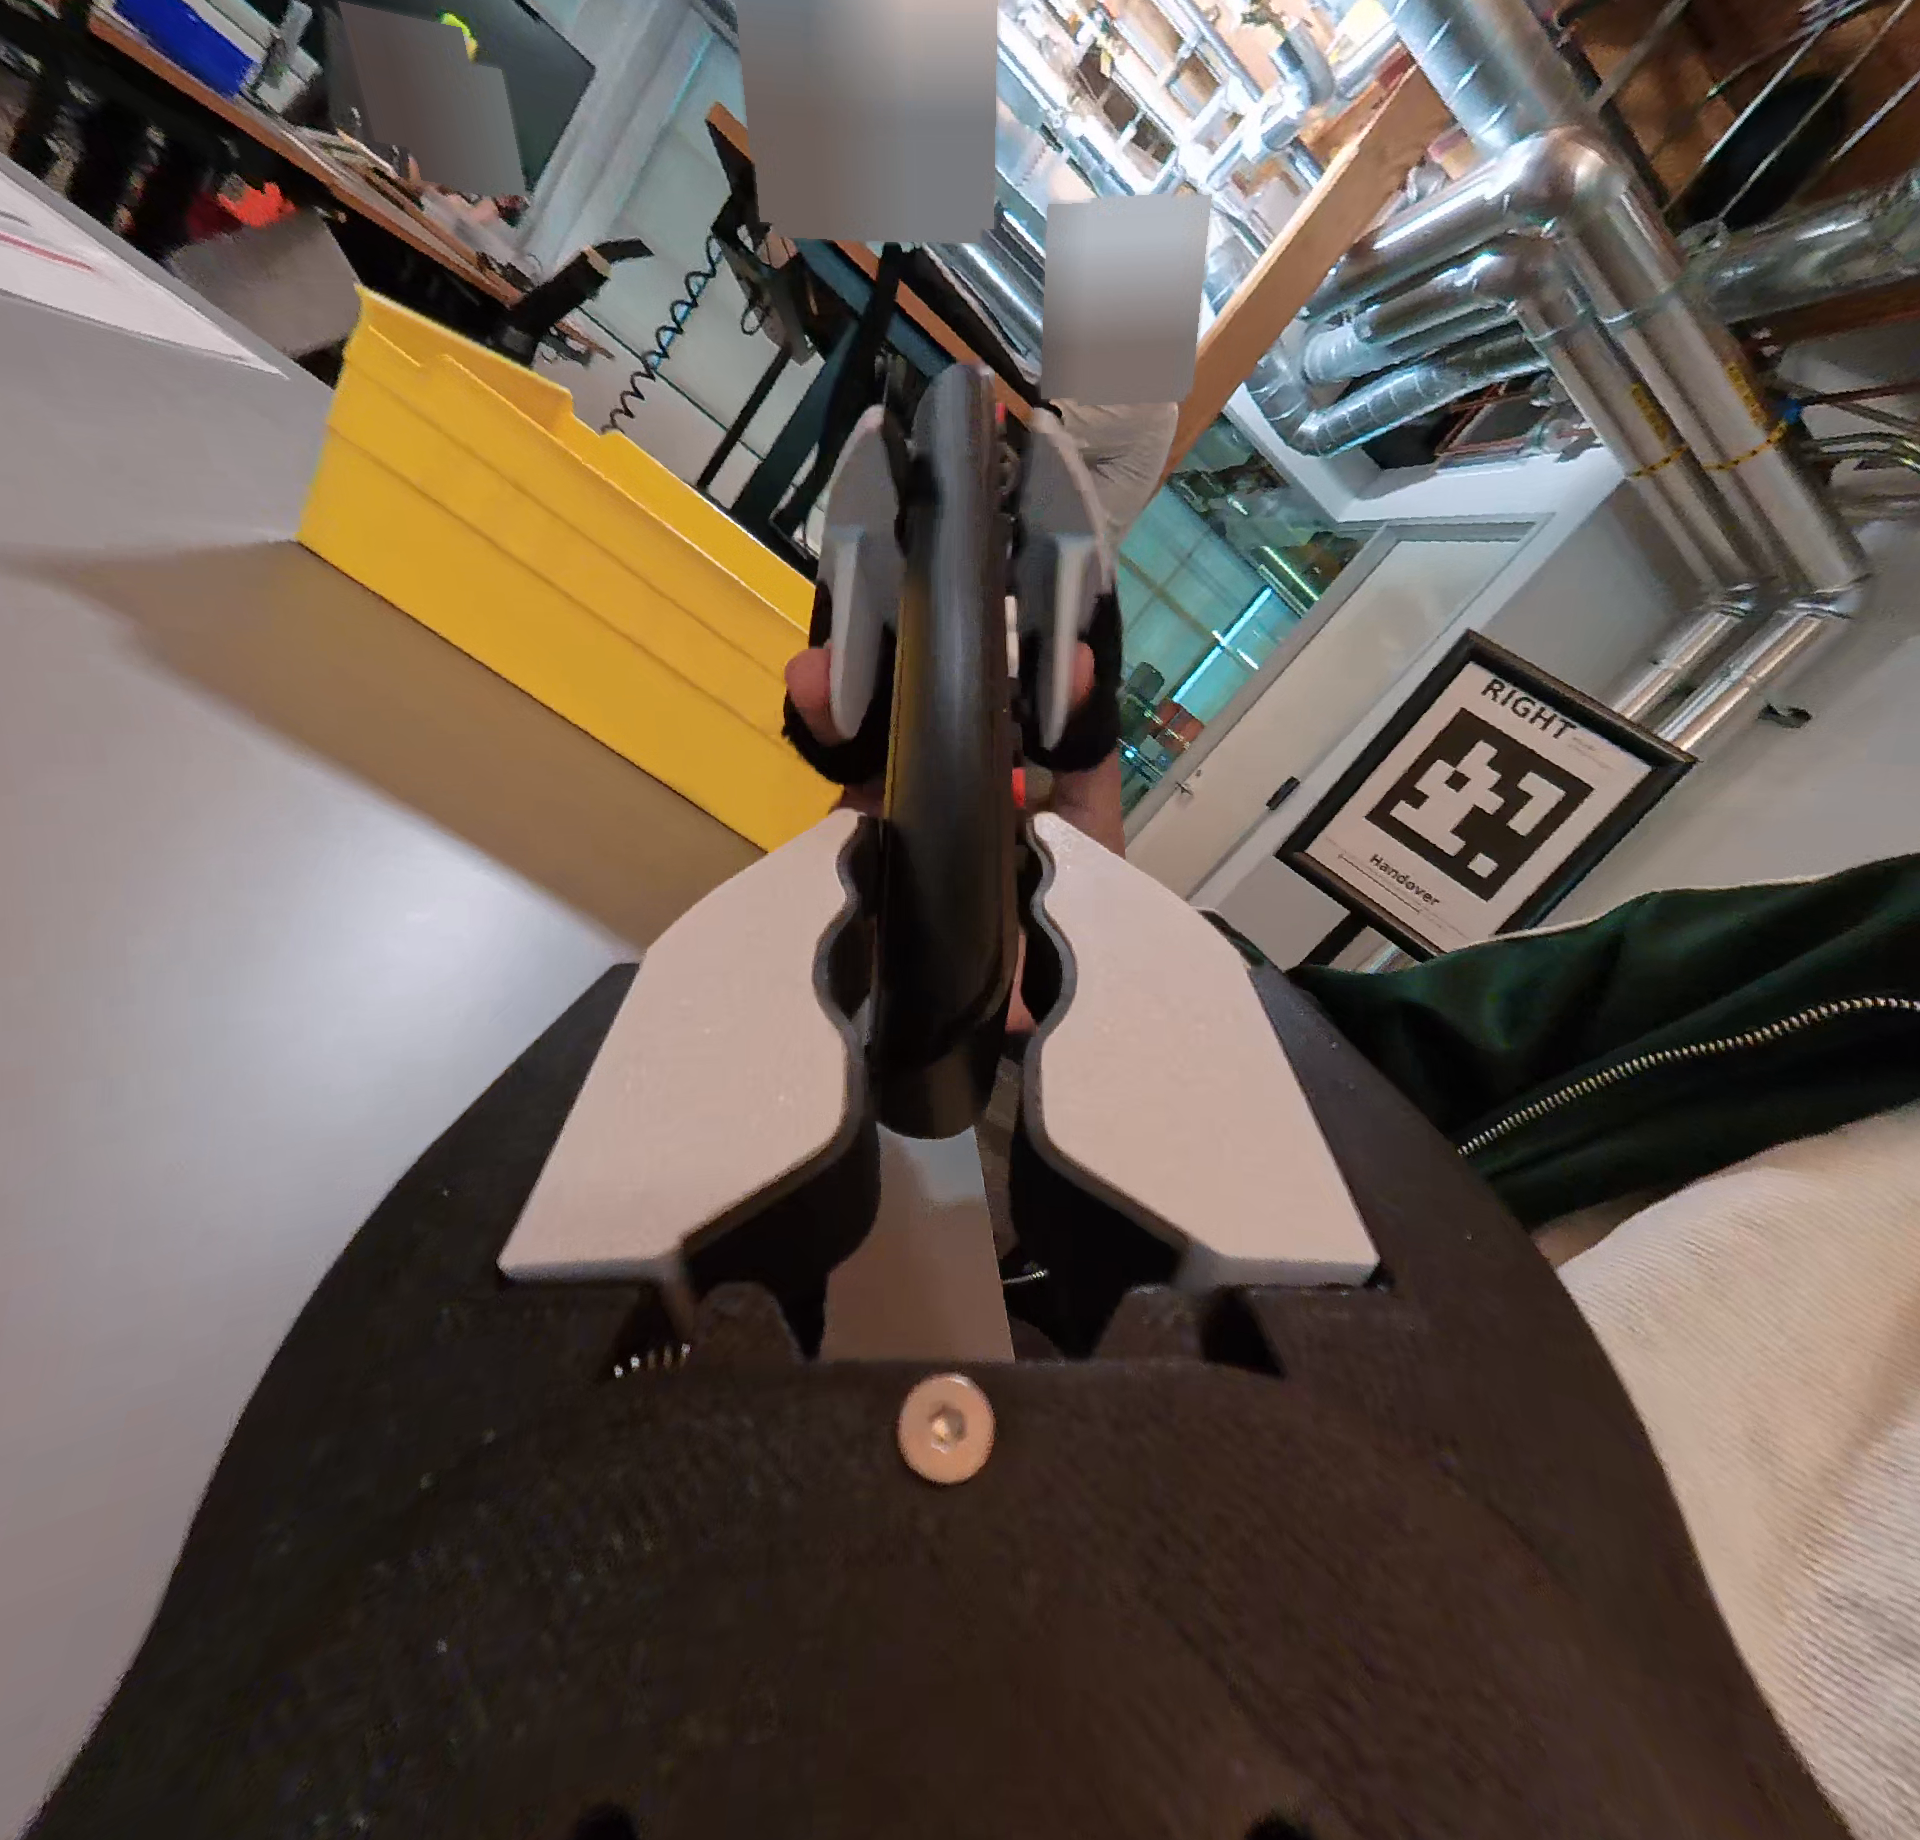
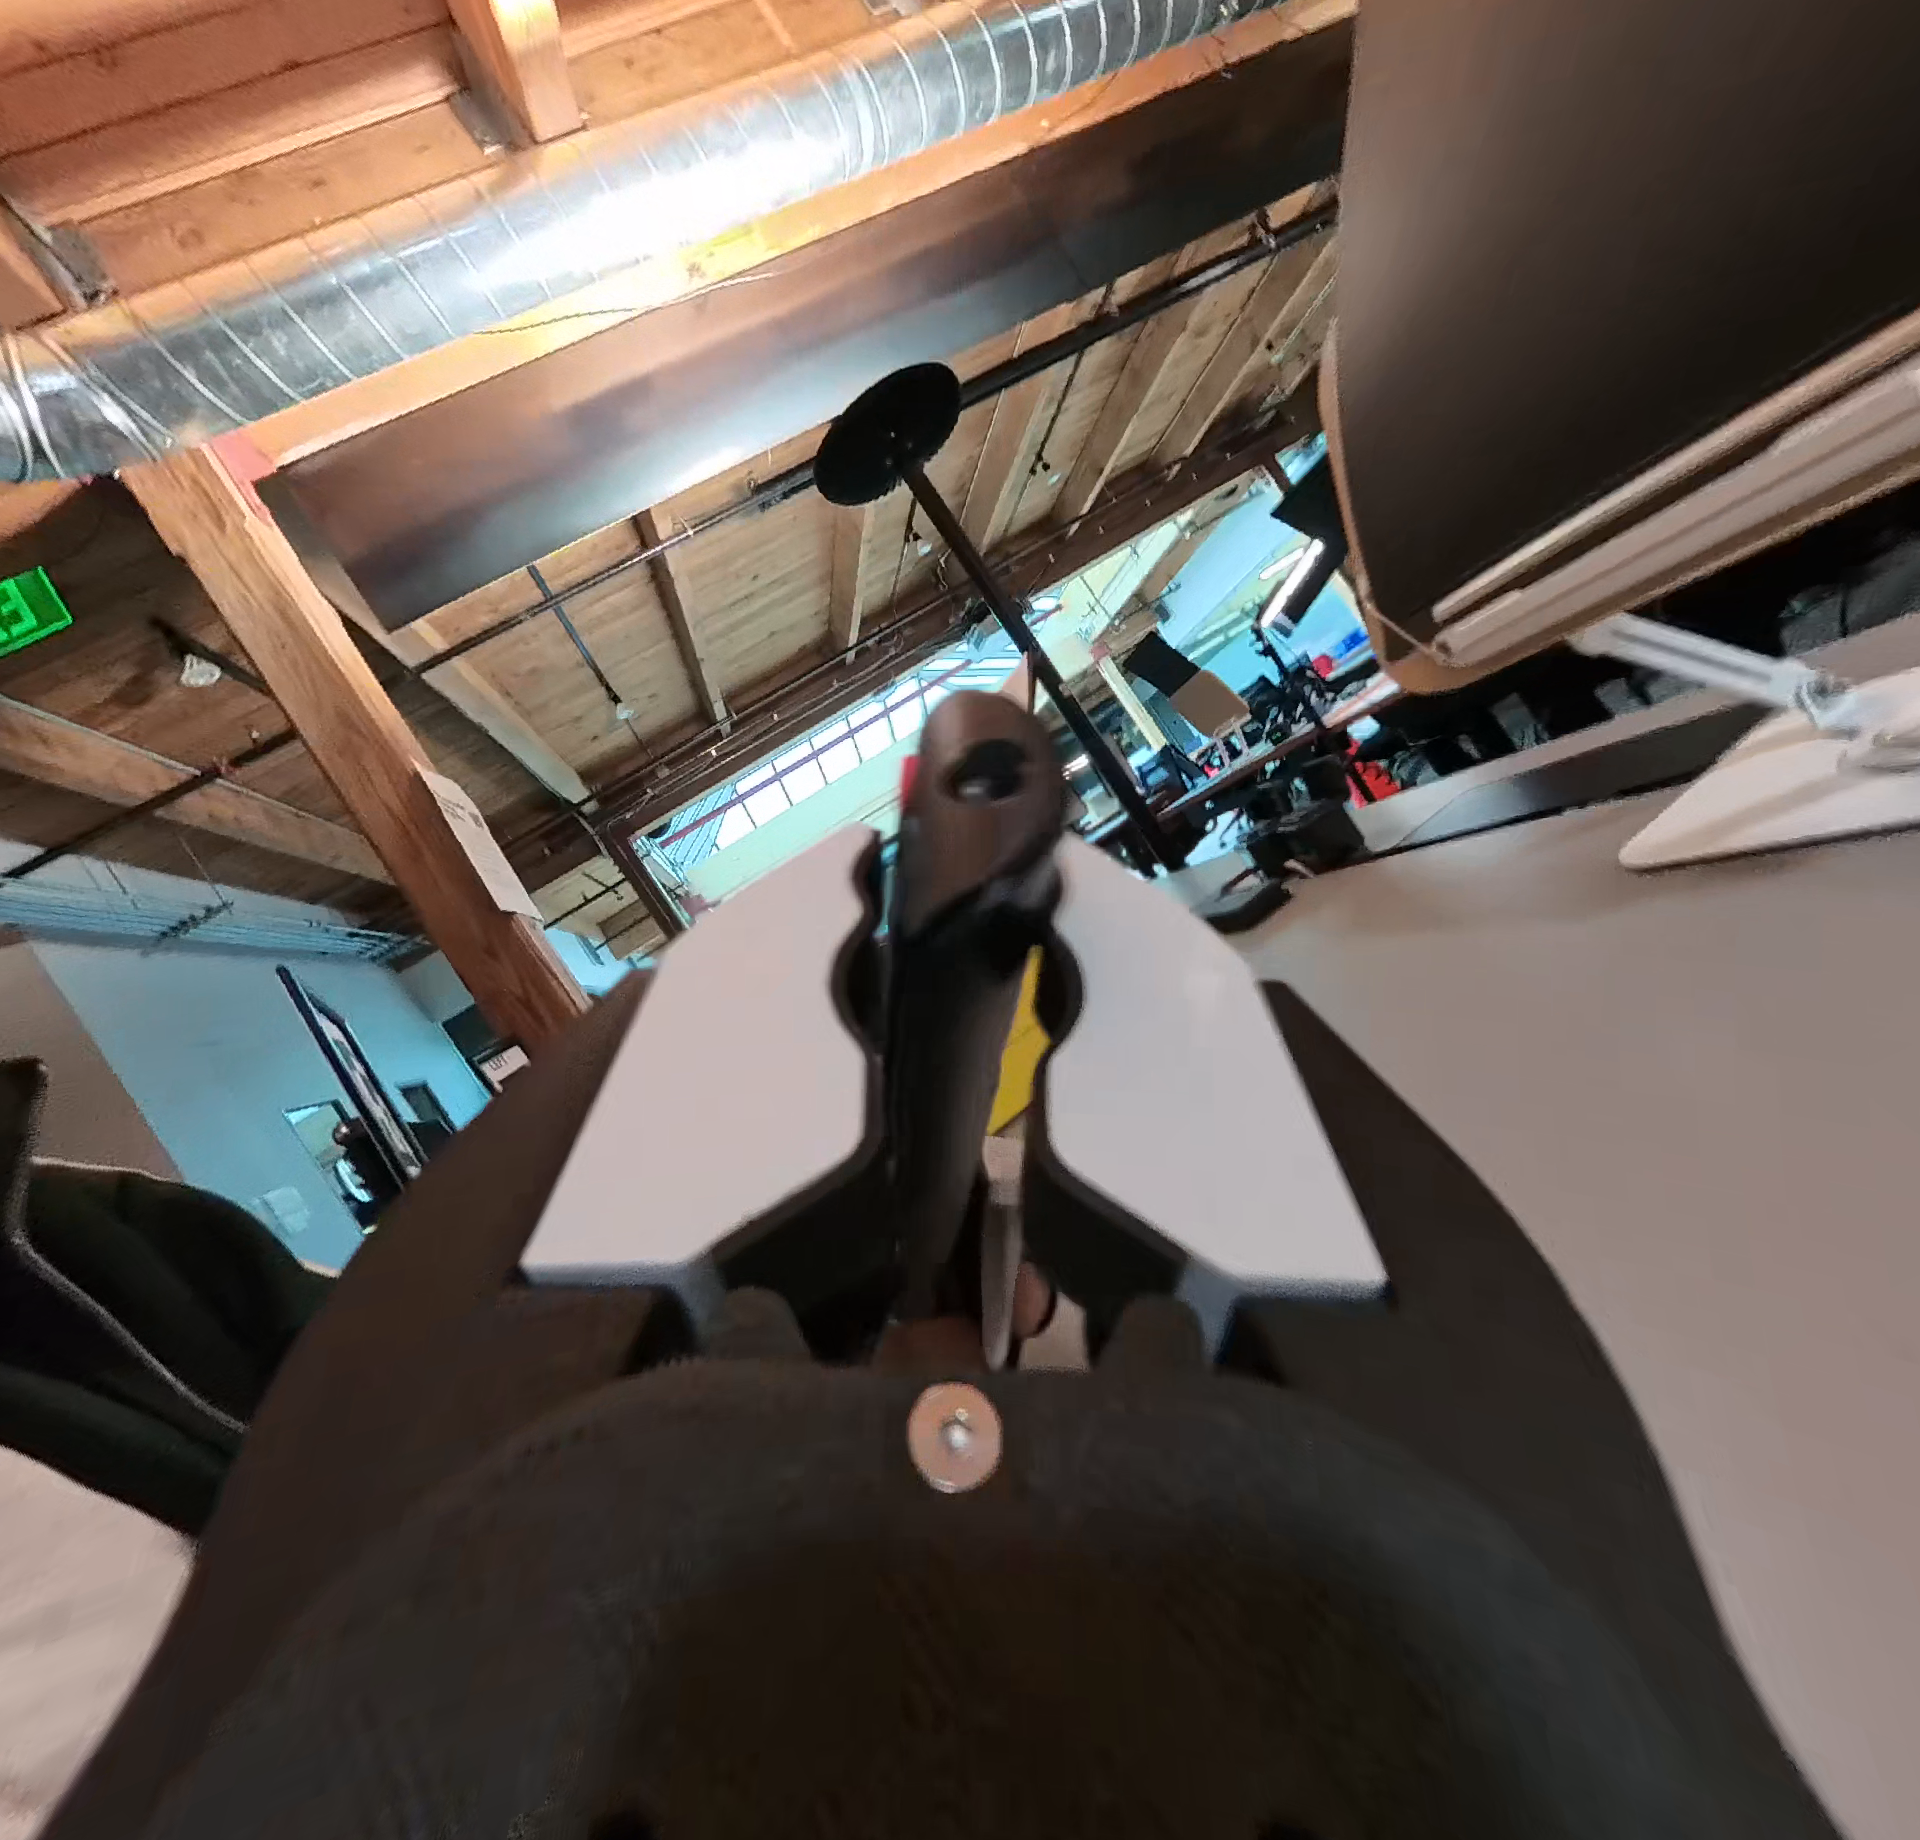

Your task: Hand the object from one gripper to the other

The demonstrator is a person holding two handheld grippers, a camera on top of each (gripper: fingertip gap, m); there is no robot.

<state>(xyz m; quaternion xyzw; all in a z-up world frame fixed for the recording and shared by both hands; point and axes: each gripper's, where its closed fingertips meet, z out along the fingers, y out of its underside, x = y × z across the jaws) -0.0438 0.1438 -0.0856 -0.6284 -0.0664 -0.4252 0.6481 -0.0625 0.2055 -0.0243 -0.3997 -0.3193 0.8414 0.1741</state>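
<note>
The dark handle (image 1: pixel 940 803) hangs in mid-air, pinched between the left gripper (image 1: pixel 943 917) jaws near one end and the right gripper (image 2: pixel 961 969) jaws at the other. Best to loosen one side only once the other's pinch feels firm.

Black tool (image 1: pixel 940 803) between grey fingers (image 1: pixel 727 1052); yellow bins (image 1: pixel 540 543); green sleeve (image 1: pixel 1621 1021) (silver zip); black-and-white sign (image 1: pixel 1475 803).

- To the left of the left gripper (image 1: pixel 943 917), passage is bounded by stacked yellow bins (image 1: pixel 540 554) and a white tabletop (image 1: pixel 208 907)
- Ahead, the way is blocked by the right gripper (image 1: pixel 961 585); both are closed on one dark tool (image 1: pixel 940 751)
- To the right, room is narrowed by a green jacket sleeve (image 1: pixel 1662 1021); a framed marker sign (image 1: pixel 1475 803) stands farther off
</note>
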